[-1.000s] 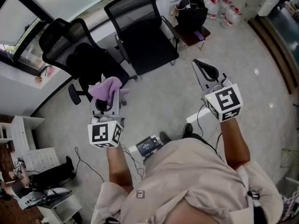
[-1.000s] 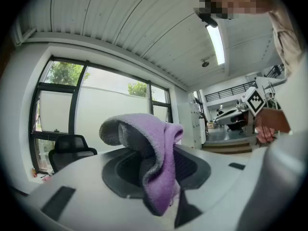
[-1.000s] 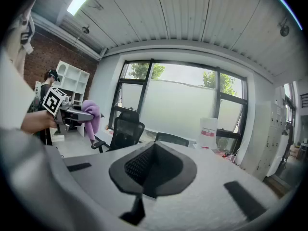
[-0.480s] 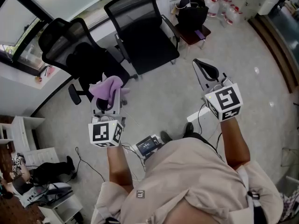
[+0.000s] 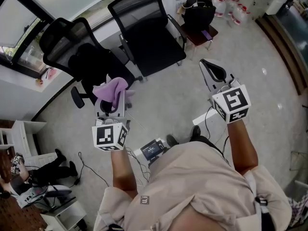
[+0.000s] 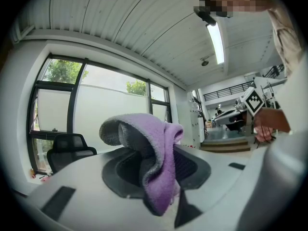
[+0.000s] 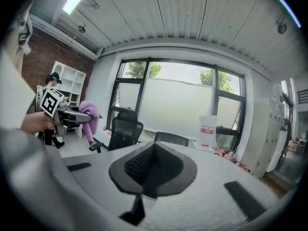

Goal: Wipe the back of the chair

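Two black mesh chairs stand ahead of me on the grey floor. The office chair (image 5: 72, 47) with a headrest is at the left and shows again in the left gripper view as the chair (image 6: 67, 150). The armchair (image 5: 144, 28) is to its right. My left gripper (image 5: 113, 100) hovers just in front of the office chair's seat, shut on a purple cloth (image 5: 111, 89) that droops over its jaws. The cloth (image 6: 156, 160) fills the middle of the left gripper (image 6: 159, 174) view. My right gripper (image 5: 212, 72) is shut on nothing, held over bare floor right of the armchair, and its jaws (image 7: 151, 170) meet.
A small seat with a black bag (image 5: 197, 14) stands behind the armchair, bottles beyond it. White shelves (image 5: 29, 150) and a person's legs (image 5: 45, 170) are at lower left. A device with cables (image 5: 153, 149) lies by my feet. Windows (image 5: 19, 37) run along the far wall.
Both grippers hold almost still, and the cloth stays in the left one. The person at lower left has shifted along the floor.
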Action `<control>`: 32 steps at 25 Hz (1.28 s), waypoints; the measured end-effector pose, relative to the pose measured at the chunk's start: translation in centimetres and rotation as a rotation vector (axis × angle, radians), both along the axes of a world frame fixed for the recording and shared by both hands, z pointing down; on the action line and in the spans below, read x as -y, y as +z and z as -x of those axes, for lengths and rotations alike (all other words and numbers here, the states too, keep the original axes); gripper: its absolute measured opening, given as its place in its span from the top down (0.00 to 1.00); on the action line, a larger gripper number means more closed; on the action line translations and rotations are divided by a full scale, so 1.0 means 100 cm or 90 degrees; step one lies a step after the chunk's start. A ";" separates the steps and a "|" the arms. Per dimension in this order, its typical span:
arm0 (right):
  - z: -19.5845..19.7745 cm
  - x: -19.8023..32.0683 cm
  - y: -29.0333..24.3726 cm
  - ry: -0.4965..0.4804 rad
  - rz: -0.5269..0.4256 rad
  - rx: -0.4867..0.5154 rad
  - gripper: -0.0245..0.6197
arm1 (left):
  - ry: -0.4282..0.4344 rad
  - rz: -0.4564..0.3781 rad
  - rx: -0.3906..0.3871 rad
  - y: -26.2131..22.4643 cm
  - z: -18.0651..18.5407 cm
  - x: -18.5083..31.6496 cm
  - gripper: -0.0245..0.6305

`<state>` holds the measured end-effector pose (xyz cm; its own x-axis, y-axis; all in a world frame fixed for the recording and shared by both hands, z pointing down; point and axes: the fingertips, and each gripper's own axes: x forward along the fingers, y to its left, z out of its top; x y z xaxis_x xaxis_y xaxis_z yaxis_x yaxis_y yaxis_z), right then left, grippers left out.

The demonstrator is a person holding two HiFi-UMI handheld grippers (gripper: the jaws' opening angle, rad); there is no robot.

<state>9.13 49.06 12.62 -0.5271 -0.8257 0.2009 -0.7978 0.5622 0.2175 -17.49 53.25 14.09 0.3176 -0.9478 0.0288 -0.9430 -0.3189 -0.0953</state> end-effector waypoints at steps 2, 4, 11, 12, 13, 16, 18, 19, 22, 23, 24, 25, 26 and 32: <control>0.002 0.003 0.001 0.003 0.000 0.007 0.97 | 0.001 -0.002 0.001 0.001 0.002 0.001 0.74; 0.006 0.007 0.001 0.005 -0.001 0.010 0.97 | 0.002 -0.004 0.001 0.001 0.006 0.003 0.74; 0.022 0.031 -0.005 0.003 -0.010 -0.008 0.97 | -0.004 -0.006 -0.002 -0.003 0.022 0.022 0.74; 0.024 0.037 -0.007 0.001 -0.011 -0.010 0.97 | -0.005 -0.005 -0.002 -0.004 0.023 0.026 0.74; 0.025 0.044 -0.009 -0.001 -0.012 -0.011 0.97 | -0.007 -0.004 -0.002 -0.004 0.024 0.032 0.74; 0.028 0.069 -0.010 -0.010 -0.014 -0.009 0.97 | -0.011 -0.001 0.002 -0.005 0.022 0.052 0.74; 0.029 0.089 -0.008 -0.019 -0.015 -0.006 0.97 | -0.016 -0.001 0.008 -0.004 0.019 0.069 0.74; 0.029 0.100 -0.006 -0.023 -0.016 -0.004 0.97 | -0.019 -0.001 0.013 -0.003 0.017 0.079 0.74; 0.029 0.139 0.002 -0.037 -0.013 0.005 0.97 | -0.033 0.001 0.027 0.001 0.015 0.114 0.74; 0.029 0.153 0.004 -0.042 -0.011 0.007 0.97 | -0.039 0.002 0.030 0.001 0.013 0.128 0.74; 0.027 0.168 0.006 -0.048 -0.010 0.008 0.97 | -0.045 0.002 0.031 0.002 0.012 0.142 0.74; 0.024 0.184 0.007 -0.054 -0.010 0.009 0.97 | -0.051 0.003 0.033 0.001 0.009 0.157 0.74; 0.021 0.201 0.007 -0.058 -0.010 0.011 0.97 | -0.057 0.003 0.034 0.001 0.006 0.173 0.74; 0.006 0.298 0.021 -0.083 0.010 0.015 0.97 | -0.086 0.011 0.034 0.007 -0.012 0.268 0.74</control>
<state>8.50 19.23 14.76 -0.6345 -0.7468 0.1995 -0.7227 0.6647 0.1897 -16.26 26.48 14.82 0.1849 -0.9809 0.0598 -0.9711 -0.1917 -0.1423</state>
